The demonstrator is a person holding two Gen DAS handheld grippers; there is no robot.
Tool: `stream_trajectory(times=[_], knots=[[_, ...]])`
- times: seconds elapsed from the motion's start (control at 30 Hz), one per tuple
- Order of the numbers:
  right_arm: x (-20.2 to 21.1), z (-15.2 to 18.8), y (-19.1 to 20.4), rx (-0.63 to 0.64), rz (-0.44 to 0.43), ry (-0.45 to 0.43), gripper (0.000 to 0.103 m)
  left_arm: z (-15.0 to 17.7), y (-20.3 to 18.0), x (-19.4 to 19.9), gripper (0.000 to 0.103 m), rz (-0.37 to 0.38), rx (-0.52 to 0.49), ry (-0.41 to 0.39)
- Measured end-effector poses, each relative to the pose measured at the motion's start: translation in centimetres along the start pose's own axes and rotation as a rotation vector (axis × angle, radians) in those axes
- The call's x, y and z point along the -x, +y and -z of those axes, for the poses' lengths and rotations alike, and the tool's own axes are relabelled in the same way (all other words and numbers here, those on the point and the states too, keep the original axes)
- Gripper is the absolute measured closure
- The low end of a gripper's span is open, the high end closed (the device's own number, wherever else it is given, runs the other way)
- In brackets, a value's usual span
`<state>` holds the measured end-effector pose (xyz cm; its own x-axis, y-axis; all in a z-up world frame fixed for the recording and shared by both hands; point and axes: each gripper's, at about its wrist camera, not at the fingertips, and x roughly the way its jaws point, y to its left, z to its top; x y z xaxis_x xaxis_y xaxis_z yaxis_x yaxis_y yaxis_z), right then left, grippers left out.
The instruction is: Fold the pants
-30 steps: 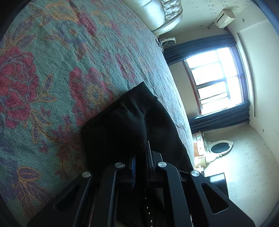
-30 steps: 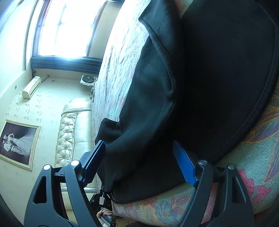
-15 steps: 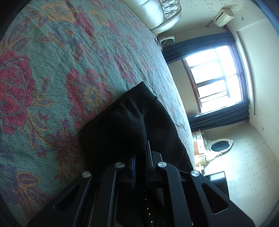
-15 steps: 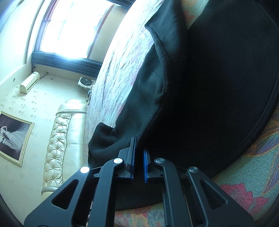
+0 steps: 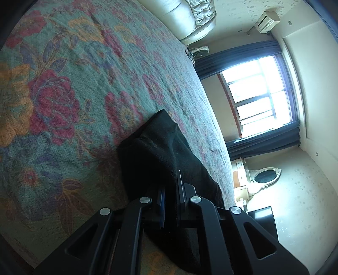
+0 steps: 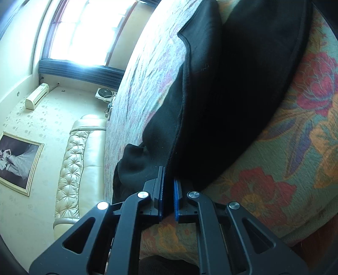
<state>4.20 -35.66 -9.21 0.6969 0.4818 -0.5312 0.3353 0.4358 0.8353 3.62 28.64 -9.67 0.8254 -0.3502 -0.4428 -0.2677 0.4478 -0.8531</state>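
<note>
Black pants (image 6: 232, 88) lie on a floral bedspread (image 6: 295, 148). In the right wrist view my right gripper (image 6: 168, 186) is shut on the pants' near hem edge, with dark cloth pinched between the blue pads. In the left wrist view my left gripper (image 5: 171, 194) is shut on another part of the pants (image 5: 156, 148), whose end bunches up and lies on the bedspread (image 5: 63, 84) just ahead of the fingers. The cloth under both grippers hides the pinch points.
A cream tufted headboard (image 6: 74, 169) stands at the bed's far end. A bright window with dark curtains (image 5: 259, 97), a wall air conditioner (image 5: 267, 19) and an oval mirror (image 5: 265, 176) are beyond the bed. The bed edge (image 6: 190, 243) drops off just below my right gripper.
My right gripper went from open around the hem to shut on it, then pulled the cloth toward the bed edge. My left gripper stayed shut and drew its cloth back a little.
</note>
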Motion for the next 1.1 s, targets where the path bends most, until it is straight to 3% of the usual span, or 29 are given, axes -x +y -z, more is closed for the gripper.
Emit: stream_trajectory(times=[0.17,0.23,0.3,0.33,0.4,0.43,0.47,0.5,0.57,0.7,0.8,0.87,0.93,0.97,1.1], knots=[[-0.5,0.3,-2.5,-0.067,0.029,0.035,0.095,0.7,1.7,-0.8,0.096,-0.034,-0.010,0.031],[0.0,0.2,-3.0,-0.098,0.038,0.043,0.085,0.6,1.4,-0.7,0.095,-0.033,-0.038,0.035],[0.9,0.1,-3.0,-0.087,0.064,0.027,0.068,0.5,1.1,-0.1,0.092,-0.033,-0.053,0.037],[1.7,-0.1,-2.4,-0.051,0.095,0.008,0.066,0.4,1.1,0.3,0.088,-0.044,-0.066,0.036],[3.0,-1.1,-0.8,0.048,0.170,-0.050,0.058,0.4,0.7,1.4,0.076,-0.102,-0.109,0.009],[3.6,-2.1,0.3,0.107,0.210,-0.085,0.053,0.4,0.5,2.0,0.064,-0.134,-0.135,-0.011],[3.8,-3.2,1.6,0.170,0.257,-0.103,0.043,0.2,0.0,2.5,0.056,-0.166,-0.166,-0.036],[3.6,-4.3,3.0,0.239,0.312,-0.117,0.041,0.1,-0.5,2.9,0.052,-0.190,-0.197,-0.062],[2.9,-6.5,6.0,0.413,0.428,-0.180,0.037,0.0,-1.8,3.5,0.029,-0.225,-0.247,-0.112],[-3.2,-11.7,10.1,0.721,0.742,-0.247,0.030,0.0,-4.5,2.7,0.020,-0.280,-0.328,-0.138],[-8.4,-16.0,10.0,0.756,0.880,-0.168,0.029,0.4,-5.5,1.6,0.018,-0.329,-0.384,-0.127],[-11.6,-17.1,8.7,0.765,0.988,-0.085,0.028,0.7,-5.5,1.0,0.018,-0.347,-0.397,-0.112],[-14.0,-17.9,8.1,0.815,1.121,-0.064,0.028,1.1,-5.2,0.3,0.018,-0.337,-0.384,-0.086],[-14.8,-18.0,7.9,0.834,1.169,-0.062,0.028,1.1,-5.0,0.0,0.018,-0.340,-0.373,-0.070],[-16.4,-18.2,7.6,0.909,1.205,-0.045,0.027,1.7,-3.7,-0.5,0.018,-0.350,-0.328,-0.026]])
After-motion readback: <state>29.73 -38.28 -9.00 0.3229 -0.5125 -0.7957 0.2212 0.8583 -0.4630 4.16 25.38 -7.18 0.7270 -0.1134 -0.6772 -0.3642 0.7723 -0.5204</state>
